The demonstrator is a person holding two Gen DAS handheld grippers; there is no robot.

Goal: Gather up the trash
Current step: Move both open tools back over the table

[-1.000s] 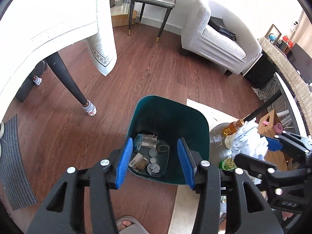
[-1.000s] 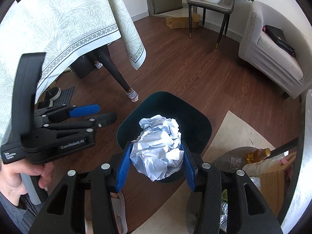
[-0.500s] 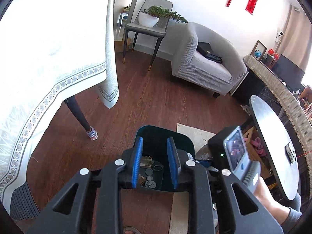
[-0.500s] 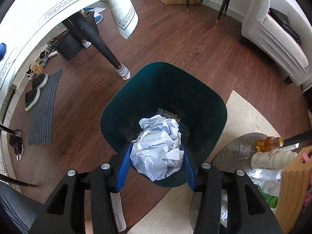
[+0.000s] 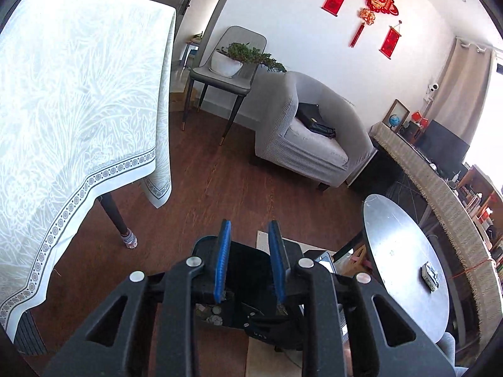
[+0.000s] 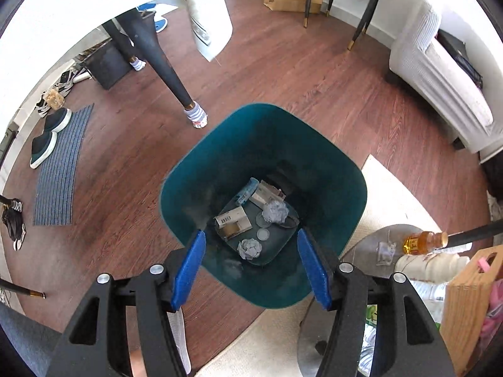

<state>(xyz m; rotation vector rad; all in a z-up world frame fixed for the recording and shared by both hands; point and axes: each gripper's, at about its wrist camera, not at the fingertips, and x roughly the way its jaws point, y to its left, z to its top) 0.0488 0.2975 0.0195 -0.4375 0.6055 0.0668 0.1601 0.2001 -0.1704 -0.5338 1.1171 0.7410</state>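
A teal trash bin (image 6: 264,144) stands on the wood floor, seen from above in the right wrist view. Inside lie crumpled paper balls (image 6: 275,212), small boxes (image 6: 234,218) and flat lids. My right gripper (image 6: 251,267) is open and empty, just above the bin's near rim. My left gripper (image 5: 248,260) is open with a narrow gap and empty, held high; the bin (image 5: 245,282) shows dark behind its fingers, partly hidden by the right gripper's body.
A table with a white cloth (image 5: 63,110) and a dark leg (image 6: 163,69) stands left. A grey armchair (image 5: 308,138), a round side table (image 5: 405,260), a cream rug (image 6: 389,188), a bottle (image 6: 424,240) and a wooden box (image 6: 471,298) lie right.
My right gripper opened and the crumpled white paper it held dropped into the bin. My left gripper rose, tilted up toward the room, and narrowed.
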